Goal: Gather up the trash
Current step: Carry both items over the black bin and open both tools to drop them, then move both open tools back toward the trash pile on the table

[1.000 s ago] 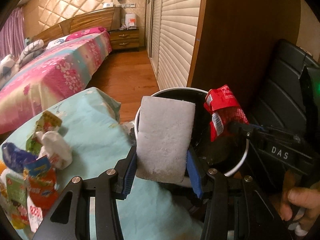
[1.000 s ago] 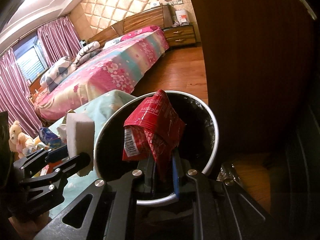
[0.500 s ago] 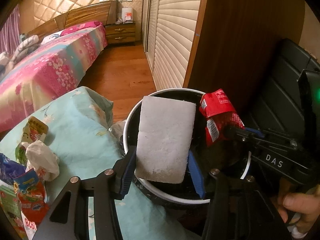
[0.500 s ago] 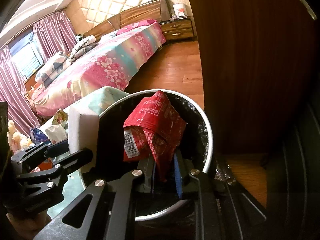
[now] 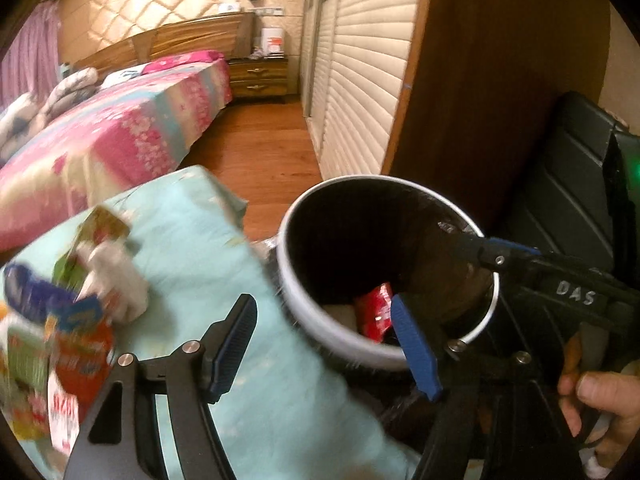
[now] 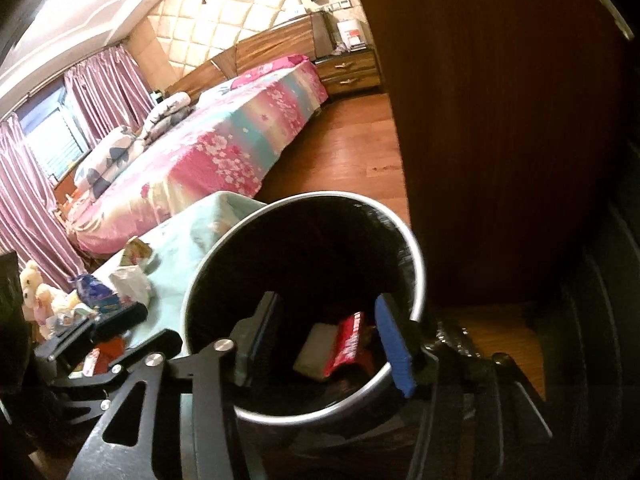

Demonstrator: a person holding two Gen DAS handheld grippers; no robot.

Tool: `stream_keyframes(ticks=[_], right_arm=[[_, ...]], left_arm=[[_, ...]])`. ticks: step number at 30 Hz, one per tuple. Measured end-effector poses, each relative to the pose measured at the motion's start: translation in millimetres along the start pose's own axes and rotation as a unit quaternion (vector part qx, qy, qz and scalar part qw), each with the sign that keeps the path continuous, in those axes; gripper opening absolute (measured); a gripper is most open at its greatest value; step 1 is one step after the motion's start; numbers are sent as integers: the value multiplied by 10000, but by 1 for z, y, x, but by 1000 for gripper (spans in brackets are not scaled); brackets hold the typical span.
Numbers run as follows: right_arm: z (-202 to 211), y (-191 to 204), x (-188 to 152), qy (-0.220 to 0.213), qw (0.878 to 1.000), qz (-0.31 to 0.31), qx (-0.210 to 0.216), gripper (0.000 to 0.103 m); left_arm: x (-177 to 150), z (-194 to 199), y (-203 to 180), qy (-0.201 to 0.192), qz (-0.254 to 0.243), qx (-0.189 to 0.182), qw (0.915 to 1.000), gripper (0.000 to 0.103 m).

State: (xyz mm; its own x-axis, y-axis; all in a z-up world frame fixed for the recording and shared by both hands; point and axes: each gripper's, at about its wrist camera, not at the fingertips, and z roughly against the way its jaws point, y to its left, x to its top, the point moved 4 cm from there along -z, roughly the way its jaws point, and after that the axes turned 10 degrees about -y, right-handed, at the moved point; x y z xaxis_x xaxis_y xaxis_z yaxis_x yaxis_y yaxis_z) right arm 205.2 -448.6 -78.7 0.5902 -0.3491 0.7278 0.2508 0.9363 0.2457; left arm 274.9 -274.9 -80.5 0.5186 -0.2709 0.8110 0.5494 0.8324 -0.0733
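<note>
Both grippers, left [image 5: 324, 344] and right [image 6: 328, 340], were opening, empty. At ten o'clock, the crumpled white tissue wad [image 5: 114, 280], probably soft and light, suited a mid-body pinch.

The scene is viewed from two wrist cameras, both tilted downward and held close above the round bin [image 5: 384, 354] [image 6: 416, 264]. From the left one, the table's pale cloth [image 5: 192, 248] is seen near left. The bin, cloth [image 6: 176, 240] and far bed [image 5: 132, 128] [image 6: 240, 136] are shared.
</note>
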Motion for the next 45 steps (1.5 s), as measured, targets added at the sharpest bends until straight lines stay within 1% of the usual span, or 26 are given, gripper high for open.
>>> stream_keyframes(ticks=[1, 2, 6, 9, 16, 21, 24, 26, 28, 33, 39, 40, 43, 45], right_arm=[[1, 5, -2, -35, 10000, -4, 43, 61], [4, 9, -4, -87, 9999, -5, 85, 63], [13, 28, -14, -192, 9995, 5, 265, 67], [17, 43, -22, -192, 9989, 21, 422, 69], [21, 78, -41, -66, 9973, 120, 718, 74], [19, 104, -57, 89, 9952, 256, 937, 74], [16, 118, -65, 202, 9939, 267, 1053, 75], [13, 126, -73, 292, 9928, 220, 1139, 80], [10, 136, -80, 390, 9912, 184, 1249, 80], [2, 162, -93, 551, 9876, 326, 1432, 80], [-7, 190, -103, 671, 9835, 390, 1633, 80], [-9, 195, -104, 692, 9826, 423, 1669, 81], [-16, 205, -109, 768, 9805, 500, 1737, 87], [-19, 212, -109, 773, 9800, 553, 1751, 88]], left_arm=[[-6, 7, 6, -31, 68, 45, 10000, 69], [-9, 13, 10, -50, 117, 85, 9999, 69], [-28, 40, 35, -118, 443, 268, 9986, 69], [-40, 59, 49, -155, 571, 435, 9973, 69], [-62, 103, 77, -196, 915, 727, 9930, 69], [-77, 137, 97, -246, 1122, 976, 9886, 69], [-84, 151, 107, -232, 1307, 1093, 9851, 70], [-90, 162, 112, -243, 1431, 1157, 9826, 70], [-90, 168, 118, -250, 1500, 1209, 9809, 70], [-99, 187, 133, -283, 1657, 1423, 9754, 72], [-105, 196, 152, -238, 1917, 1646, 9673, 73], [-107, 198, 154, -229, 1956, 1676, 9660, 73], [-108, 202, 166, -231, 2060, 1766, 9622, 73], [-105, 200, 172, -229, 2095, 1790, 9610, 73]])
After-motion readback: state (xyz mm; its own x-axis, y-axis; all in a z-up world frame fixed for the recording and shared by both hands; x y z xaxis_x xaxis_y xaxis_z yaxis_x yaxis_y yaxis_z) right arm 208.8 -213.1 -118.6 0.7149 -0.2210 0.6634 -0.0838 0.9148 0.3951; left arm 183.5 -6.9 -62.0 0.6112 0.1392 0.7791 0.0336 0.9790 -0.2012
